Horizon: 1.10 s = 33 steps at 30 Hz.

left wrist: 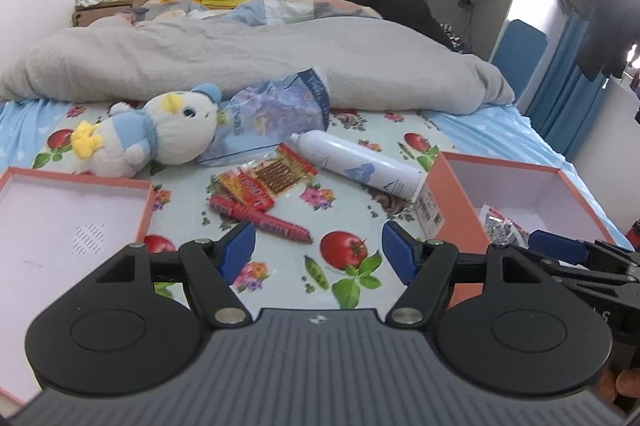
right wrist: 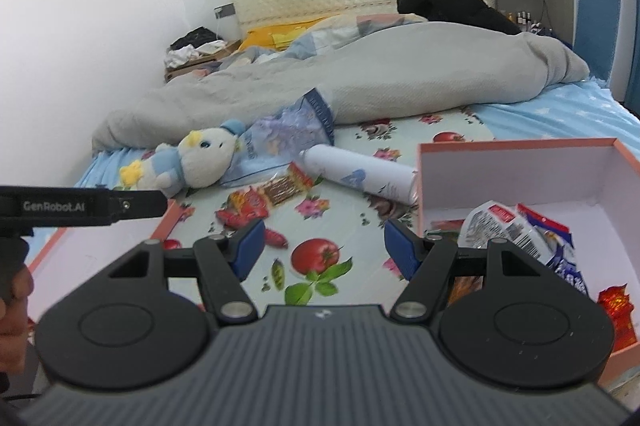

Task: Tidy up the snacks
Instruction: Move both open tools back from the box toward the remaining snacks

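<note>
Orange box (right wrist: 520, 149) sits toward the bed's right edge with a few snack packs (right wrist: 516, 230) already lying in it, and its lid (left wrist: 60, 209) lies open side up over by the left edge. Between them on the fruit-print sheet (left wrist: 348, 254) are the loose snacks: a red sausage stick (left wrist: 264, 220), a red-and-yellow pack (left wrist: 248, 187) touching it, and a clear pack of brown sticks (left wrist: 284, 167) just behind that. Past those lie a white bottle (left wrist: 360, 165) on its side, a blue bag (left wrist: 276, 121) and a plush penguin (left wrist: 160, 133), all up against the grey duvet (left wrist: 240, 57).

My left gripper (left wrist: 318, 248) hangs over the sheet with jaws wide and nothing in them, the sausage stick just ahead of its left finger. My right gripper (right wrist: 324, 246) is wide and empty too, next to the box's near-left corner.
</note>
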Tool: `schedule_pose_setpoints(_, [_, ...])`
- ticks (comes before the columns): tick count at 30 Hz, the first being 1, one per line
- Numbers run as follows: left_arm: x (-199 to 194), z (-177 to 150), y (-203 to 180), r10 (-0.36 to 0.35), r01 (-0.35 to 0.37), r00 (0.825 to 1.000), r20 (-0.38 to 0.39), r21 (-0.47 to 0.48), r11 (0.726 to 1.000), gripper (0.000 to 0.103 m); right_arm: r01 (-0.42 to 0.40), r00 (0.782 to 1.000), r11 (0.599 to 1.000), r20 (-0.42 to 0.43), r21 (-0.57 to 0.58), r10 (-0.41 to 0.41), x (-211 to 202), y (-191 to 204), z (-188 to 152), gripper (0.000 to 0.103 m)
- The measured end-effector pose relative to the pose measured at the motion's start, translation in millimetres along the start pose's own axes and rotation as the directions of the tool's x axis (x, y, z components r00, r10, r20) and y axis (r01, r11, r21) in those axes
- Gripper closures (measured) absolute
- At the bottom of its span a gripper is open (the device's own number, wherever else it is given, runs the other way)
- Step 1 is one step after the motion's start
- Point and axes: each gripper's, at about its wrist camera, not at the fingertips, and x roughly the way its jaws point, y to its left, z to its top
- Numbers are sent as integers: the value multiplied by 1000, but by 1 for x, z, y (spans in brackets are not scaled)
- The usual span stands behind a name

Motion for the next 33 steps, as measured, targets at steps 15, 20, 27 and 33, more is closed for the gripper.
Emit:
schedule_pose_setpoints(15, [-10, -41, 22, 17, -18, 1000, -26, -21, 1000, 28, -39, 999, 999, 5, -8, 39, -5, 29, -26, 35])
schedule_pose_setpoints(20, [-13, -57, 30, 22, -22, 999, -36, -4, 1000, 28, -40, 999, 999, -10, 19, 40, -4, 30, -40, 35])
schedule_pose_setpoints(27, [-13, -77, 54, 53, -56, 997, -50, -61, 997, 28, -62, 995, 997, -70, 40, 65, 3, 36, -59, 35])
schedule_pose_setpoints(33, [-2, -87, 70, 77, -83, 995, -69, -98, 992, 28, -77, 992, 997, -102, 11, 78, 15, 42, -62, 35])
